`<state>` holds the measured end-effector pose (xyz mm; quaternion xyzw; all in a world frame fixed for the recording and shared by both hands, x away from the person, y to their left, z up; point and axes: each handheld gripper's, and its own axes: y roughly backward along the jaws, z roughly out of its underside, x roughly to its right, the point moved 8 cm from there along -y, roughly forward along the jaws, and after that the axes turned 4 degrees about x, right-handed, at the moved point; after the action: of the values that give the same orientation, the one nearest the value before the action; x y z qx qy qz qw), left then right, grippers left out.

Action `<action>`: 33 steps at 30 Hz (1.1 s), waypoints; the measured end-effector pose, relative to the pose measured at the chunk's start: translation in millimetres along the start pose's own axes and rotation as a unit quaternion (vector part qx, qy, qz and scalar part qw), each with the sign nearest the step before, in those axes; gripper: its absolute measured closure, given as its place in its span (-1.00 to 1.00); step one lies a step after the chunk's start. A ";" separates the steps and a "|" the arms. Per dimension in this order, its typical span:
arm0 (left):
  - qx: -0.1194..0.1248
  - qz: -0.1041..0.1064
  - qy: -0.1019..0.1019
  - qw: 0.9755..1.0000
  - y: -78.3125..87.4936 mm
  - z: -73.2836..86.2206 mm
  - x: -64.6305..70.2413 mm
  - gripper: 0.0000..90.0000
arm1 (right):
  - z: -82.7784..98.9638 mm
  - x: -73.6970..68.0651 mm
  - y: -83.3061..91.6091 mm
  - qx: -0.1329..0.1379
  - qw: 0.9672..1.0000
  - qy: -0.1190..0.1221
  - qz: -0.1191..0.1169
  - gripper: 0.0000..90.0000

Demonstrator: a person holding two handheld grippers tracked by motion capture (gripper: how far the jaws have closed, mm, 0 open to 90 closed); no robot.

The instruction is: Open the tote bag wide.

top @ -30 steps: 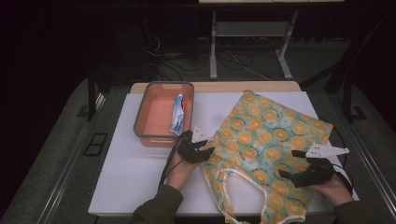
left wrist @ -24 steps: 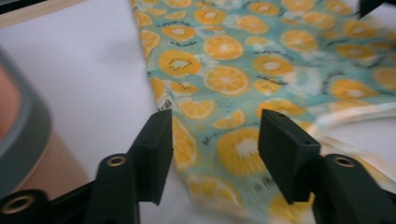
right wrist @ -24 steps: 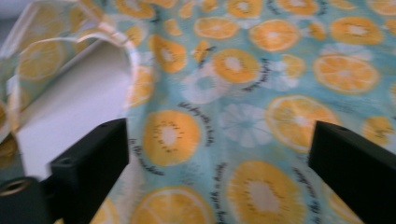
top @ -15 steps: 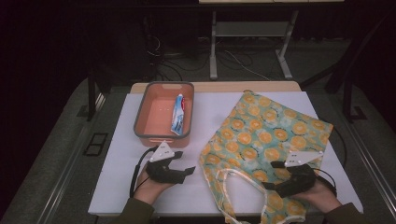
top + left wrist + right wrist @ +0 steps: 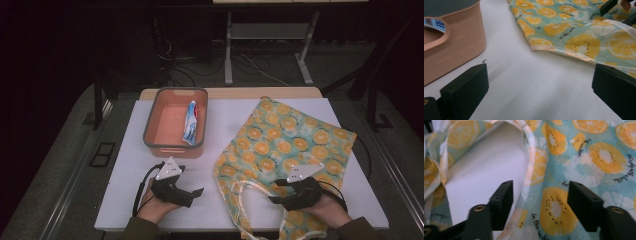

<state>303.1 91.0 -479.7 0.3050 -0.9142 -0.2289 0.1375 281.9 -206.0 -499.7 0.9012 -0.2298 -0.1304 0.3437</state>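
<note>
A teal cloth bag (image 5: pixel 290 140) printed with orange slices lies flat on the right half of the white table (image 5: pixel 125 165). Its cream handles (image 5: pixel 240 192) loop toward the near edge. My right gripper (image 5: pixel 274 199) hovers open over the bag's lower part, its jaws spread on either side of the handle strap (image 5: pixel 530 157) and the printed cloth (image 5: pixel 599 157). My left gripper (image 5: pixel 196 194) is open above bare table, left of the bag's hem (image 5: pixel 554 48), with nothing between its jaws.
A salmon plastic bin (image 5: pixel 172 151) stands at the back left with a toothpaste tube (image 5: pixel 190 122) lying inside. The bin's wall (image 5: pixel 456 47) is close on the left in the left gripper view. Dark floor and table legs lie beyond the table.
Both hands have drawn back toward the near edge. The left gripper has moved left, away from the bag's edge; the right gripper has slid left over the bag's handle area.
</note>
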 end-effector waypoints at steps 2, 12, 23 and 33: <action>-0.005 0.000 0.000 1.000 0.0 1.2 -0.7 -0.92 | 1.3 -0.9 -2.6 -0.007 1.000 0.005 -0.004 0.13; -0.004 -0.004 0.000 1.000 0.8 0.8 -1.9 -0.88 | -1.3 2.4 -9.6 -0.018 1.000 0.023 0.004 0.98; 0.003 -0.008 0.002 1.000 3.4 -1.2 -3.7 -0.88 | -38.4 23.7 -36.3 0.002 1.000 0.004 0.024 0.98; 0.005 -0.005 0.001 1.000 3.9 -1.6 -4.2 -0.88 | -50.9 39.9 -52.1 0.004 0.999 -0.015 0.033 0.41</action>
<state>305.0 95.8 -476.8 0.3107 -0.9134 -0.2250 0.1363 353.2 -163.3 -501.1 0.8923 -0.2652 -0.1315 0.3408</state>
